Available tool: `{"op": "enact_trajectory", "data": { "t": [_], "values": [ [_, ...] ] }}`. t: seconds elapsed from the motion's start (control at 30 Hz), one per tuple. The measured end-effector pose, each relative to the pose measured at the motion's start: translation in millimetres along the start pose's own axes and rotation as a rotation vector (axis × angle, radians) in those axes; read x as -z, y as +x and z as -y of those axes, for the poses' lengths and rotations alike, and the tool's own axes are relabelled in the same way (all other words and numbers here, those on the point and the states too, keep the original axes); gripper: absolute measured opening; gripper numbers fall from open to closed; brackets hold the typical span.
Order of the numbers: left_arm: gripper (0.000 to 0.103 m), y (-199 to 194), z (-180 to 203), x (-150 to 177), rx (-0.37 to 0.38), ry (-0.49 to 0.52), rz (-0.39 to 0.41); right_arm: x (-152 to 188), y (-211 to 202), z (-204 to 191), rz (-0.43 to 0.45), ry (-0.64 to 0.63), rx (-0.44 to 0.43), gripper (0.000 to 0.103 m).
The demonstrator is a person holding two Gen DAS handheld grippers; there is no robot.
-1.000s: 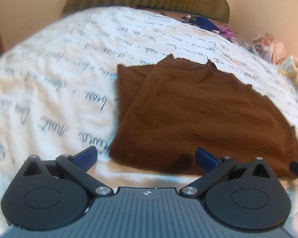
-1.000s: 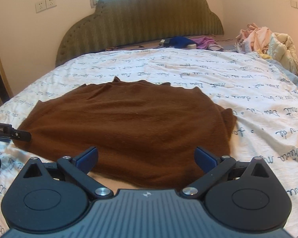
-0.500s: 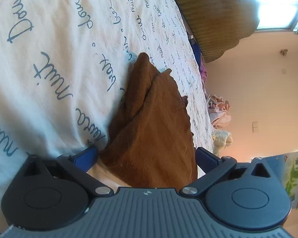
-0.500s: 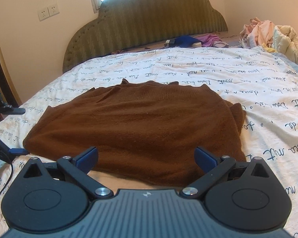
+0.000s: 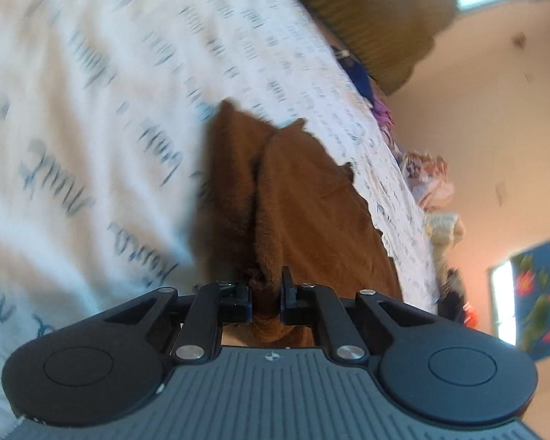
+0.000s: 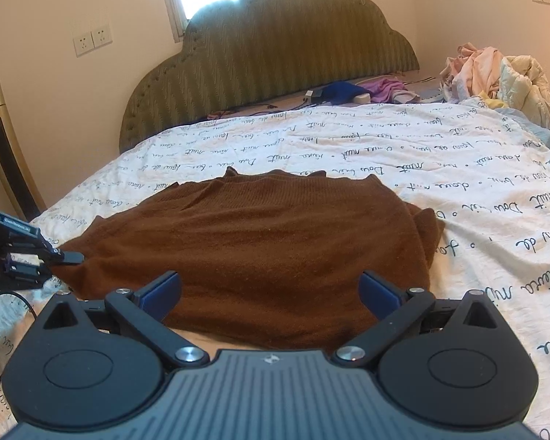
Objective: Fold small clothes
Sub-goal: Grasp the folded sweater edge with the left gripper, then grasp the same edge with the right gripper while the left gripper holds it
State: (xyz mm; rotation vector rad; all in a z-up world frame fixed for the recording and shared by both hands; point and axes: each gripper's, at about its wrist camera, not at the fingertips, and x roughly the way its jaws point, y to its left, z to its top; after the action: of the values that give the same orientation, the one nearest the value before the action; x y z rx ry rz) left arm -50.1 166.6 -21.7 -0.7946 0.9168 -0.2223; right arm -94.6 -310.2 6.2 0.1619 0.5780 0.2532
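Note:
A brown sweater [image 6: 275, 242] lies flat on a white bedsheet with script print [image 6: 458, 154]. My left gripper [image 5: 267, 293] is rolled on its side at the sweater's left near corner. Its jaws are closing, and a bunched fold of the brown sweater [image 5: 311, 212] is pinched between the pads. In the right wrist view that left gripper [image 6: 69, 256] touches the sweater's left edge. My right gripper [image 6: 269, 289] is open, its blue pads wide apart just above the sweater's near hem, gripping nothing.
A green padded headboard [image 6: 275, 36] stands at the far end of the bed. Blue and purple garments [image 6: 348, 91] lie below it, and a pile of pale clothes [image 6: 495, 73] sits at the far right. A tall gold appliance [image 6: 0, 139] stands at the left.
The left gripper rolled sideways, moved in to the sweater's left corner and went from wide open to pinching the cloth. The right gripper stayed open and hardly moved.

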Motion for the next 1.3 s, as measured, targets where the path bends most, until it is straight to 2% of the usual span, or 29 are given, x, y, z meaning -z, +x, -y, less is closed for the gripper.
{"op": "enact_trajectory", "data": {
  "t": [0.17,0.3,0.4,0.53,0.63,0.73,0.9,1.07,1.17,1.23,1.27,1.3],
  "values": [
    [0.011,3,76,-1,-0.068,0.326,0.003,-5,-2,7,0.006,0.024,-0.001,0.103],
    [0.011,30,138,23,-0.147,0.631,-0.032,-9,-5,16,0.009,0.059,0.002,0.103],
    [0.012,59,155,47,-0.153,0.750,-0.084,-12,-6,25,0.012,0.109,-0.018,0.103],
    [0.013,97,132,69,-0.120,0.698,-0.151,-21,4,46,0.009,0.246,-0.129,0.103],
    [0.017,99,110,72,-0.056,0.620,-0.104,-36,28,58,-0.028,0.354,-0.263,0.103],
    [0.018,92,88,67,0.021,0.484,-0.070,-53,66,56,-0.066,0.421,-0.381,0.103],
    [0.021,83,47,72,0.173,0.332,-0.001,-77,147,36,-0.234,0.459,-0.520,0.103],
    [0.021,80,24,67,0.269,0.217,0.011,-84,201,28,-0.310,0.492,-0.555,0.103],
    [0.021,81,17,64,0.299,0.171,0.006,-91,218,16,-0.333,0.439,-0.596,0.101],
    [0.021,82,14,63,0.316,0.152,0.001,-94,231,1,-0.388,0.394,-0.621,0.098],
    [0.021,83,12,62,0.325,0.141,-0.002,-96,238,-6,-0.415,0.373,-0.615,0.091],
    [0.021,83,10,61,0.338,0.123,-0.007,-96,246,-12,-0.444,0.353,-0.612,0.054]
  ]
}}
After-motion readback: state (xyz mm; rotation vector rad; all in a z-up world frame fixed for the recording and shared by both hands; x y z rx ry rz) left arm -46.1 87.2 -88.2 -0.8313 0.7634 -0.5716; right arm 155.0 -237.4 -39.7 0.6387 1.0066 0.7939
